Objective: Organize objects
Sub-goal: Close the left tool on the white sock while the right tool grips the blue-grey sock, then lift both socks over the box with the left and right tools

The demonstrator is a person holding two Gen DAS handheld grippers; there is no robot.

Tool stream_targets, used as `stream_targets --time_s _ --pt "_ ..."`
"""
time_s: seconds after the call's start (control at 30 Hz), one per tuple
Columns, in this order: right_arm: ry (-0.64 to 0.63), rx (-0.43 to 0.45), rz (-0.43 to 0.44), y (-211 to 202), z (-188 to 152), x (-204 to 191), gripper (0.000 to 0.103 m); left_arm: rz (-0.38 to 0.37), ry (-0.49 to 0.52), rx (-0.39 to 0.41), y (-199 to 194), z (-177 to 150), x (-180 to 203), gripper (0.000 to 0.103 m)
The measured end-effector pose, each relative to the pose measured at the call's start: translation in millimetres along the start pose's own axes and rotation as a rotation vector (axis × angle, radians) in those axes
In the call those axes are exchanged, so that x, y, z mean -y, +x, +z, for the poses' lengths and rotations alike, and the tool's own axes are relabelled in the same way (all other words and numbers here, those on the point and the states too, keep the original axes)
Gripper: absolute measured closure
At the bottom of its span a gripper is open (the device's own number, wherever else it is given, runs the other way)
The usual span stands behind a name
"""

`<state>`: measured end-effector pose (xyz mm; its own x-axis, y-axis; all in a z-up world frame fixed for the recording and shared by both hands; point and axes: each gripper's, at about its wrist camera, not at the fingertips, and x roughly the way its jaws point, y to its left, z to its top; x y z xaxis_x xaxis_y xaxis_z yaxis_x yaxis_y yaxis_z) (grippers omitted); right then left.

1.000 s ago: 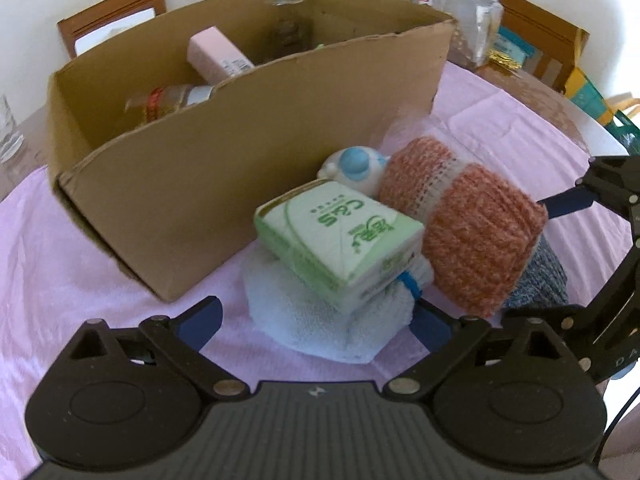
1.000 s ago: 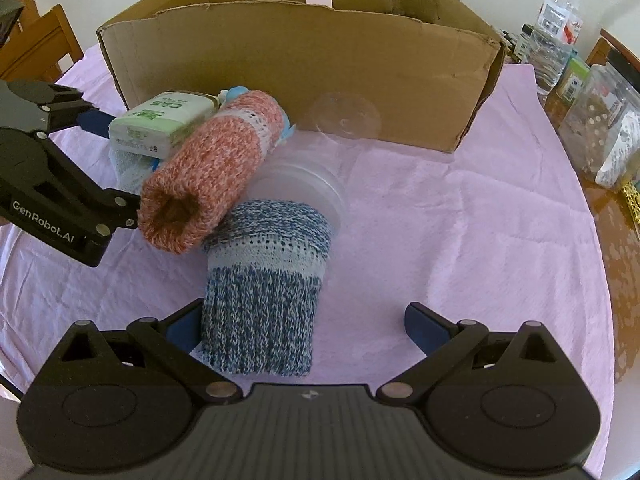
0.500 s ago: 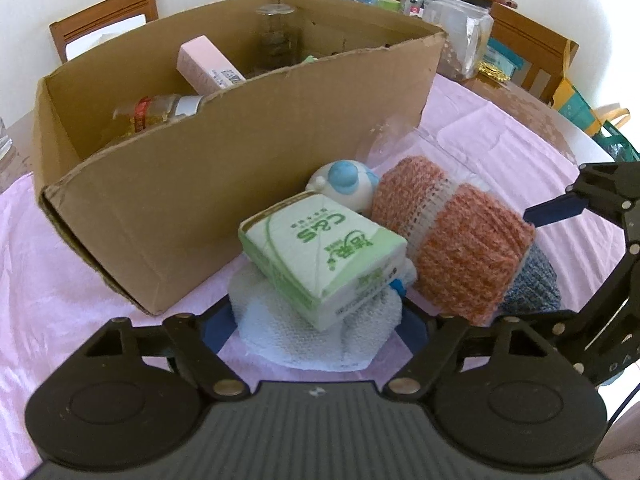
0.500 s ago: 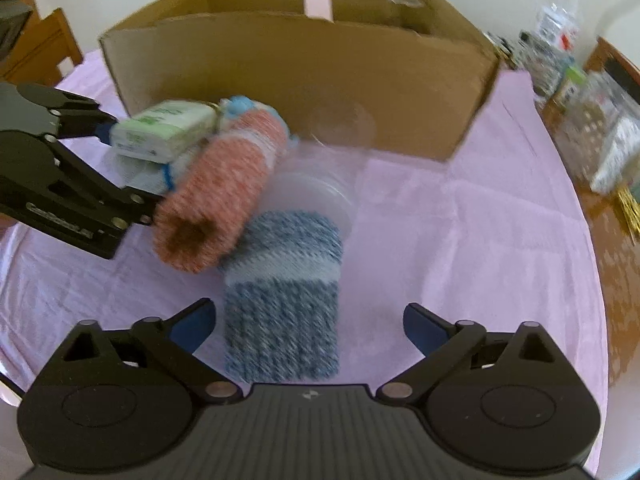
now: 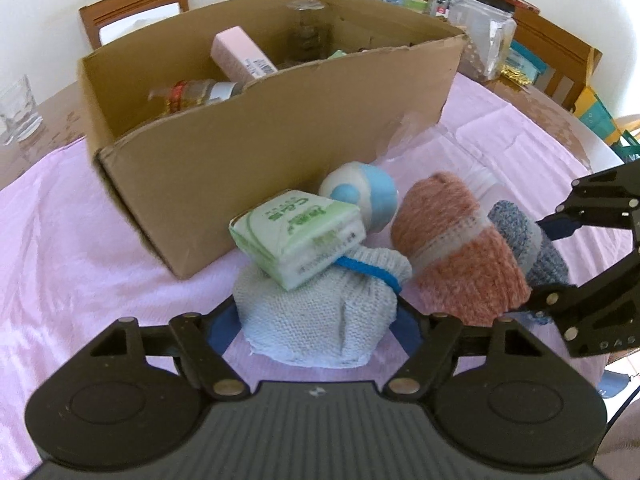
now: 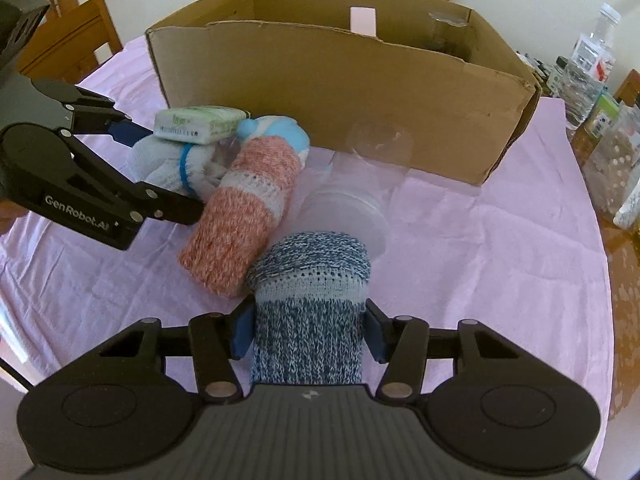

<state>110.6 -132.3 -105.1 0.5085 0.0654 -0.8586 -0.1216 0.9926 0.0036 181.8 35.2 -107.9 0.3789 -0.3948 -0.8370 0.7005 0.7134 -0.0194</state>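
- Knitted blue-and-white sleeve (image 6: 308, 332) sits between the jaws of the right gripper (image 6: 307, 334), which have closed against its two sides at about 6 o'clock in the right wrist view.
- White knitted pouch (image 5: 320, 320) with a blue tie lies between the jaws of the left gripper (image 5: 316, 326); the blue fingertips press on its flanks, so the jaws are closed on it.
- Green tissue pack (image 5: 298, 236) rests tilted on top of that pouch, toward 12 o'clock from it.
- Orange knitted roll (image 6: 244, 216) lies on its side, touching the blue sleeve at 10 o'clock from it and just beside the pouch.
- Blue-and-white round toy (image 5: 362, 196) sits behind the tissue pack, close to the box wall.
- Clear plastic cups (image 6: 352, 208) lie at 12 o'clock from the blue sleeve.
- Cardboard box (image 6: 360, 92) stands beyond them on the pink-covered worktop (image 6: 500, 240), holding a pink carton (image 5: 240, 54) and a bottle (image 5: 192, 94).
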Motion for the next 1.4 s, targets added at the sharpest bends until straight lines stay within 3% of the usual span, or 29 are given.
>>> stream_targets --time_s 0.4,0.77,0.9,1.17,1.4 --pt "-0.049 -0.036 0.017 -7 -7 9 0.042 0.057 -0.061 -0.058 -17 -27 0 0.022" --pt "-0.028 -0.034 0.011 3 -4 6 0.026 0.071 -0.080 -0.044 -3 -26 -3 0.014" --pt "-0.027 -0.035 0.007 5 -3 5 0.027 0.071 -0.084 -0.045 -2 -25 -3 0.014" --pt "-0.043 -0.044 -0.002 1 -3 7 0.041 0.075 -0.091 -0.053 -6 -23 -1 0.023" --pt "-0.087 -0.026 0.004 -15 -1 12 0.042 0.087 -0.118 -0.061 -23 -15 -1 0.024"
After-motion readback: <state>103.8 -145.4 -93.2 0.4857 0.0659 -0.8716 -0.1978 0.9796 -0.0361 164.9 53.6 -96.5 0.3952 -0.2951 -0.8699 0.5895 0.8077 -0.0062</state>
